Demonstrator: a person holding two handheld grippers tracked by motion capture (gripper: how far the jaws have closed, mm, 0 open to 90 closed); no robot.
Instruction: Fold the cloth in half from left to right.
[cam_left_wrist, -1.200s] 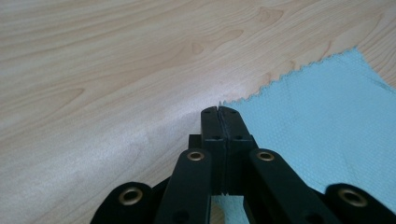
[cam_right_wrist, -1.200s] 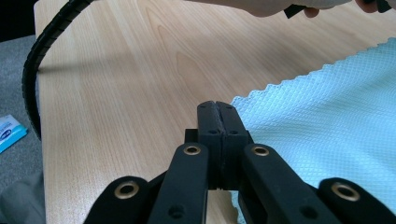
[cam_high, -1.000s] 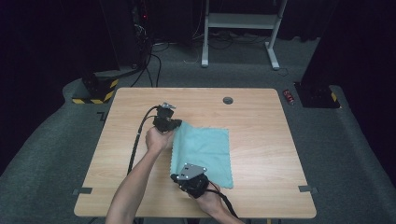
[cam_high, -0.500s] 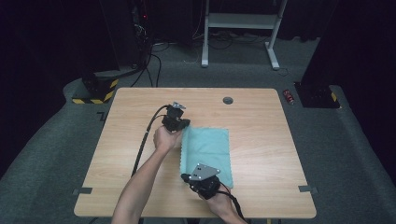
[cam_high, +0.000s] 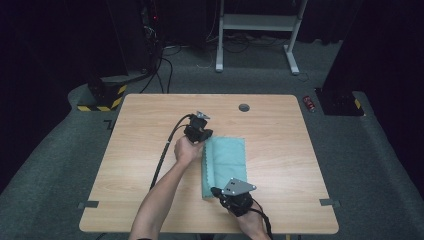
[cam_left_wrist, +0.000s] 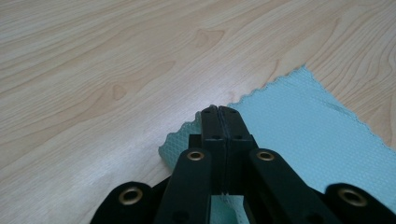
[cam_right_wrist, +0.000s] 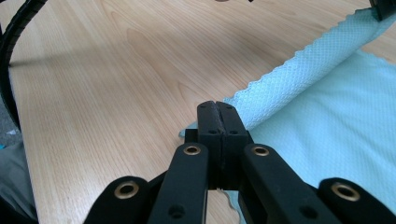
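— Teal cloth (cam_high: 227, 162) on a pale wood tabletop (cam_high: 135, 150), then. What is nearest the person?

— The right gripper (cam_high: 216, 191), at the cloth's near left corner. In its own view the jaws are pressed together with the scalloped hem pinched between them, and a lifted strip of cloth runs away from them along that side.

— And farther up?

— The left gripper (cam_high: 206, 138) sits at the far left corner. Its jaws are closed tight as well, and a bit of the mesh corner pokes out around their tips (cam_left_wrist: 218, 112). So both corners of the left edge are gripped, and that edge is raised and curling over toward the middle. The rest of the cloth lies flat near the middle of the tabletop.

— So which step is this?

— A fold, I'd say, partway through: the left edge is being carried across to the right one.

— What does the next move need?

— Both grippers travelling right together, level, keeping the edge taut, then lowering it so the corners meet the right-hand corners before either lets go.

— Anything beyond the cloth?

— A small round hole (cam_high: 244, 107) near the tabletop's far edge.
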